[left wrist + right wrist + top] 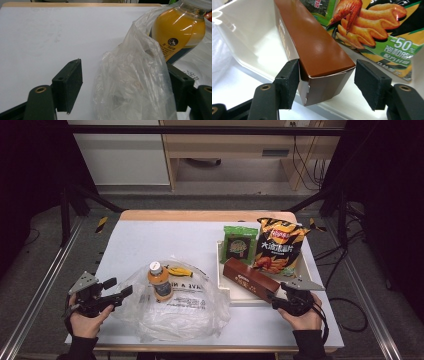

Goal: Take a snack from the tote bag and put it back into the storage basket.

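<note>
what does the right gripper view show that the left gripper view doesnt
Right gripper view: the right gripper with the end of the brown box between its jaws, one pad touching and the other apart, on the white tray beside the chip bag. Left gripper view: the left gripper around a fold of the clear plastic bag, with the orange drink bottle behind. Both: black jaws and the white table.

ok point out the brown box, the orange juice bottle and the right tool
brown box (317, 47): right gripper view, on its glossy top face.
orange juice bottle (161, 284): high view, on its orange body, inside the clear plastic bag.
right tool (327, 83): right gripper view, midway between its pads, at the box's near end.
</note>
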Tool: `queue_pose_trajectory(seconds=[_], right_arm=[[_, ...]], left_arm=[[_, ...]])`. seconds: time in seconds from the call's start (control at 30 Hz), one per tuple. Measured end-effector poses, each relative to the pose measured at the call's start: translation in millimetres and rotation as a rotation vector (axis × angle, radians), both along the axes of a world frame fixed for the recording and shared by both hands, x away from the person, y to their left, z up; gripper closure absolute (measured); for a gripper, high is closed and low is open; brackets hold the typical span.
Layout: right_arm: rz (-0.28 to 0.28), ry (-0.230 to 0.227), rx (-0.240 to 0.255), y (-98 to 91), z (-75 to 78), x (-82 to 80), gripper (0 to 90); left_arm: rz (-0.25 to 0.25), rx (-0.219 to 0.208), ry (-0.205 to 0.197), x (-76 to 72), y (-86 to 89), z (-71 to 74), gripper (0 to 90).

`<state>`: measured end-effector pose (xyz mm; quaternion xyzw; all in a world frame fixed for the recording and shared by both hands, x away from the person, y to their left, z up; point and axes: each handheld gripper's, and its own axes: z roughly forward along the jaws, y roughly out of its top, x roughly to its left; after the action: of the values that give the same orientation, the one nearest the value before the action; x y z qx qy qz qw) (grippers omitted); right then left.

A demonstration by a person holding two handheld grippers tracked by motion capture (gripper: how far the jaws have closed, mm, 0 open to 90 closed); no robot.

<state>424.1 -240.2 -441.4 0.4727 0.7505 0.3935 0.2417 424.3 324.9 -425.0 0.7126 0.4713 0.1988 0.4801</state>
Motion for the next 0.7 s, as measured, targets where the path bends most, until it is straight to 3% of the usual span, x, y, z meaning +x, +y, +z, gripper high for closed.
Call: queue_pose_trajectory(seconds=[0.13,0.5,0.7], right_arm=[[-0.03,-0.001,-0.011,-2.3,1.2,-0.7,39.4],[-0.056,0.003,-0.042,-6.5,-9.1,4.5,62.8],[-0.085,-0.002,-0.065,-7.6,-13.7,7.1,67.6]], left_arm=[[-0.001,0.0,0.0,0.0,-0.3,-0.1,24.9],[-0.002,0.0,-0.001,0.0,-0.6,-0.1,24.9],[-0.004,0.005,0.002,0.5,-0.5,-0.7,24.9]])
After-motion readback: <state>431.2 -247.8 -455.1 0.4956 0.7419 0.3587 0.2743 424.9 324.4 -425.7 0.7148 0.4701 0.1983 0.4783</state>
